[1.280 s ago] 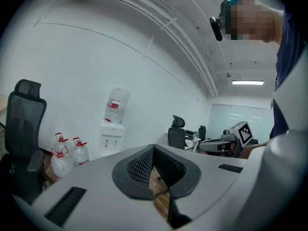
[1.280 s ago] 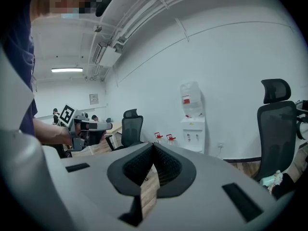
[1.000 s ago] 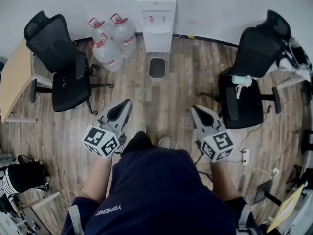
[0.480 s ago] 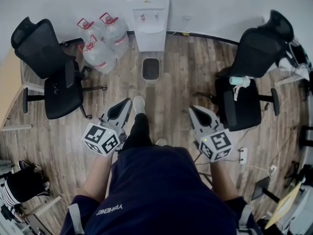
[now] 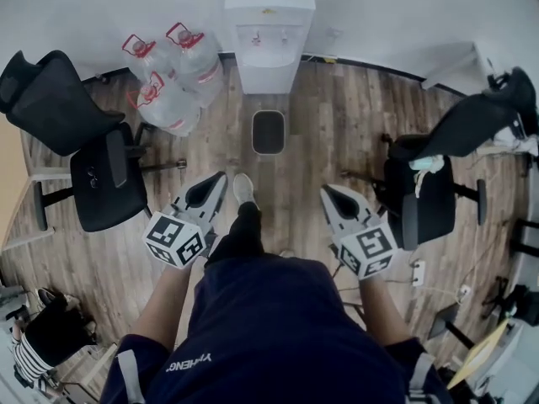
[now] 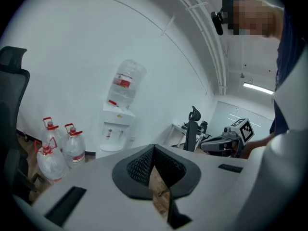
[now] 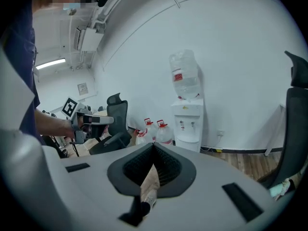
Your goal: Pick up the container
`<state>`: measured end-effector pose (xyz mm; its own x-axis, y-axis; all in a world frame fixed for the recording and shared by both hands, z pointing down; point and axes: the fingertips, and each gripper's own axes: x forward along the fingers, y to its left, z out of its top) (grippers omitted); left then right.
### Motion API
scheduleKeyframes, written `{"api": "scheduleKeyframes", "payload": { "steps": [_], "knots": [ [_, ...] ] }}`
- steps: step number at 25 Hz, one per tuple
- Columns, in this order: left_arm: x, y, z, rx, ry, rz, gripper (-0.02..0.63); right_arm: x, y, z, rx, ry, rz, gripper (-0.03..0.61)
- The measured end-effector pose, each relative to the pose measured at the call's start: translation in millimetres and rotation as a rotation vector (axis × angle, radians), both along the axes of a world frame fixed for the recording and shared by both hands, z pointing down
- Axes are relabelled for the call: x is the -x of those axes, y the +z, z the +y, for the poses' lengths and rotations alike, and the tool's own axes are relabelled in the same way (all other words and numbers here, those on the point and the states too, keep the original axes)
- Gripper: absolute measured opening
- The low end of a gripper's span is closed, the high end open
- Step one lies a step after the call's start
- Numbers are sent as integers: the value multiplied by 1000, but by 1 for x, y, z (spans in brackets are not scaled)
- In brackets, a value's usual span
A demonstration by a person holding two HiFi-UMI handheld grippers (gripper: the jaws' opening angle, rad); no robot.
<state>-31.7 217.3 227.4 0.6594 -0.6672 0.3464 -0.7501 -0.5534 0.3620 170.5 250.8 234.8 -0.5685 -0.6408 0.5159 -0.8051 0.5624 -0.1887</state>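
A small dark grey container [image 5: 269,132] stands on the wooden floor in front of a white water dispenser [image 5: 269,32]. My left gripper [image 5: 218,178] and right gripper [image 5: 326,191] are held at waist height, well short of the container, both pointing toward it. Both are shut with nothing between the jaws. In the left gripper view the shut left gripper [image 6: 154,149] faces the dispenser [image 6: 117,129]. In the right gripper view the shut right gripper [image 7: 153,147] faces the dispenser [image 7: 187,121] too.
Three clear water jugs [image 5: 168,99] with red caps stand left of the dispenser. A black office chair [image 5: 97,171] is at the left, another [image 5: 434,183] at the right. A power strip [image 5: 417,272] and cables lie at the right. The person's shoe [image 5: 243,188] is between the grippers.
The person has stepped forward, so the dispenser, jugs and container have come closer. One foot has swung ahead between the grippers. Both grippers stay shut and level.
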Motion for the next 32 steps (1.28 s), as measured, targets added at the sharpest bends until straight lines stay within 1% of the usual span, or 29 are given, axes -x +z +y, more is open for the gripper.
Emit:
{"api": "scheduleKeyframes", "payload": {
  "steps": [6, 8, 11, 13, 15, 17, 21, 25, 29, 32],
  "knots": [
    [41, 30, -93, 40, 53, -51, 23, 41, 24, -90, 87, 32, 40, 15],
    [50, 41, -119, 50, 77, -68, 23, 52, 32, -115, 102, 40, 49, 15],
    [61, 53, -153, 62, 80, -71, 23, 62, 43, -144, 125, 51, 62, 15],
    [66, 64, -169, 68, 80, -77, 23, 66, 51, -157, 145, 55, 75, 15],
    [67, 81, -181, 76, 87, -101, 23, 70, 61, -171, 163, 51, 90, 15],
    [66, 100, -191, 100, 97, -118, 23, 73, 71, -185, 176, 38, 108, 15],
    [60, 130, -208, 154, 105, -123, 23, 73, 96, -213, 211, 21, 123, 15],
    [51, 172, -222, 222, 106, -146, 23, 68, 139, -245, 270, 24, 120, 15],
    [39, 231, -232, 293, 106, -177, 25, 59, 207, -272, 357, 22, 116, 17],
    [33, 282, -235, 352, 77, -198, 25, 50, 262, -285, 434, 33, 105, 17]
  ]
}}
